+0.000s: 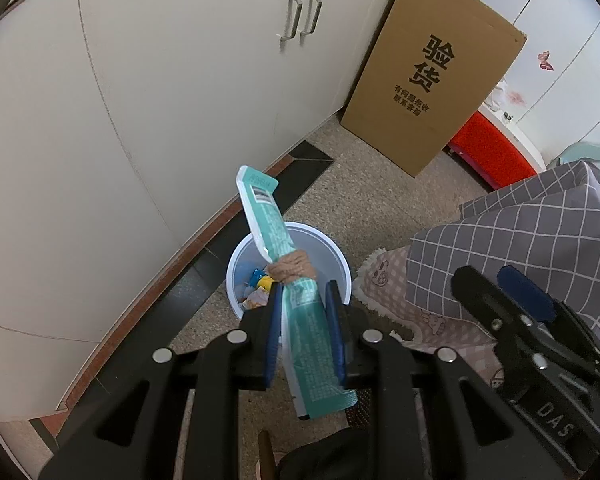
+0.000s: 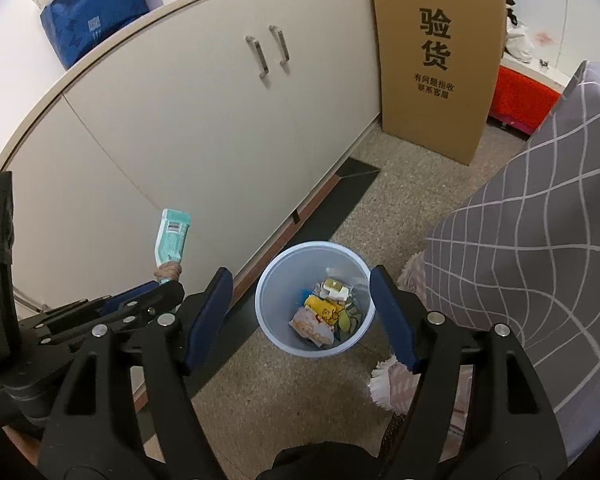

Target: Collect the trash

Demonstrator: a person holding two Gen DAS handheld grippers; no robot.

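Teal packet pinched over the bin, right tongs spread.

Nearest, our left gripper (image 1: pixel 305 304) pinches a teal packet (image 1: pixel 300 312) bound by a tan hair tie (image 1: pixel 294 267), pointing toward eleven o'clock. Our right gripper (image 2: pixel 302 312) is spread, nothing between. Beyond, the trash bin (image 2: pixel 274 280) holds wrappers (image 2: pixel 324 314); a cardboard box (image 2: pixel 436 60) leans at one o'clock.

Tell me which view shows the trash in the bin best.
Right wrist view: it looks straight down into the open bin, so the yellow wrapper and other scraps show unobstructed. In the left wrist view, the teal packet in the left tool hides most of the bin's contents.
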